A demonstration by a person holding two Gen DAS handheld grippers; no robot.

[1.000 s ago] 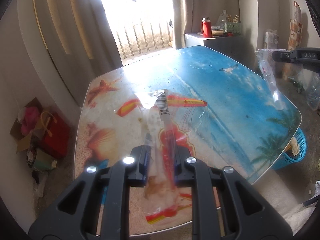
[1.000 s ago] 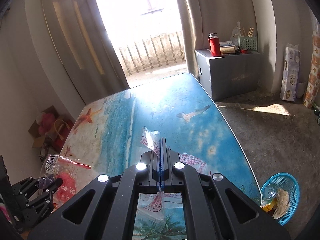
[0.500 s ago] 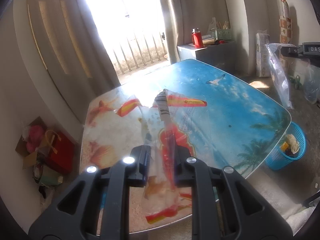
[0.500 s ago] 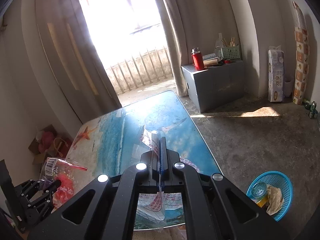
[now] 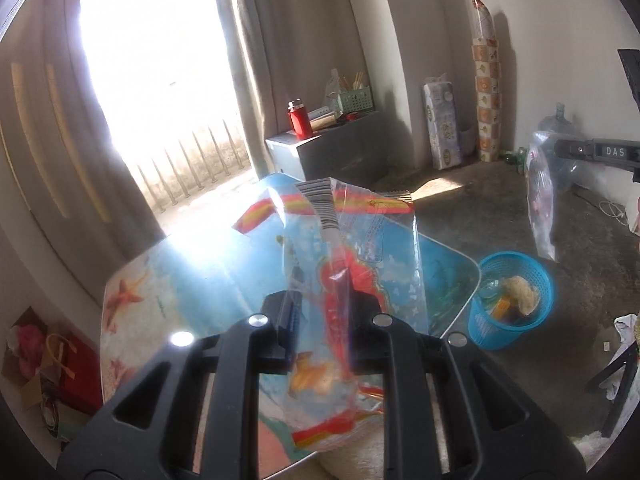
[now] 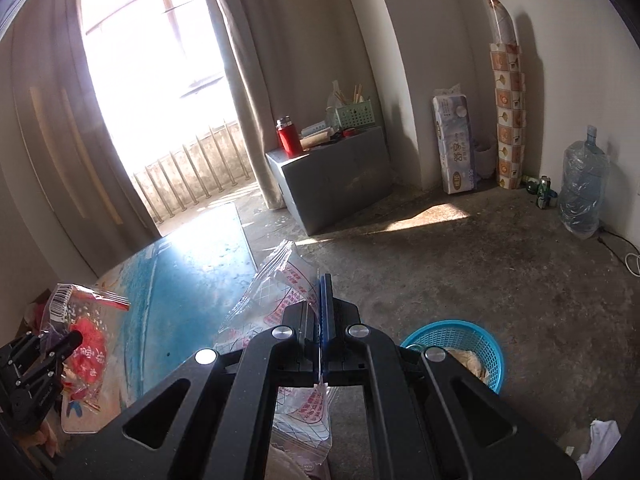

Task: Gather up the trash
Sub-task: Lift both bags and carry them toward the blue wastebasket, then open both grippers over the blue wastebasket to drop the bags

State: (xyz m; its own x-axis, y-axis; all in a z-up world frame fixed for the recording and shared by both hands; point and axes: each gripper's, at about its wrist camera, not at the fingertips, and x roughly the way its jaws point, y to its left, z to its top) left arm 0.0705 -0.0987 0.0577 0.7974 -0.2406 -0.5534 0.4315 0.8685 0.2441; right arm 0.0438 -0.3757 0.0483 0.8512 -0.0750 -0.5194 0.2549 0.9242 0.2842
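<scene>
Fingers [image 5: 288, 312] of both grippers clamp plastic wrappers [image 5: 344, 248]; beach-print table [image 5: 168, 280] beside blue basket [image 5: 516, 276].

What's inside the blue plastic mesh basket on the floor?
The blue plastic mesh basket holds a crumpled pale wad, something yellow-orange and a clear piece. Anything deeper is covered.

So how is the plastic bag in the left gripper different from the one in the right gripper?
The left gripper holds a clear wrapper with bold red and yellow print and a barcode. The right gripper holds a whitish wrapper with a thin grid pattern and small red writing. Both are empty, crinkly plastic wrappers, pinched between shut jaws, near the blue basket.
</scene>
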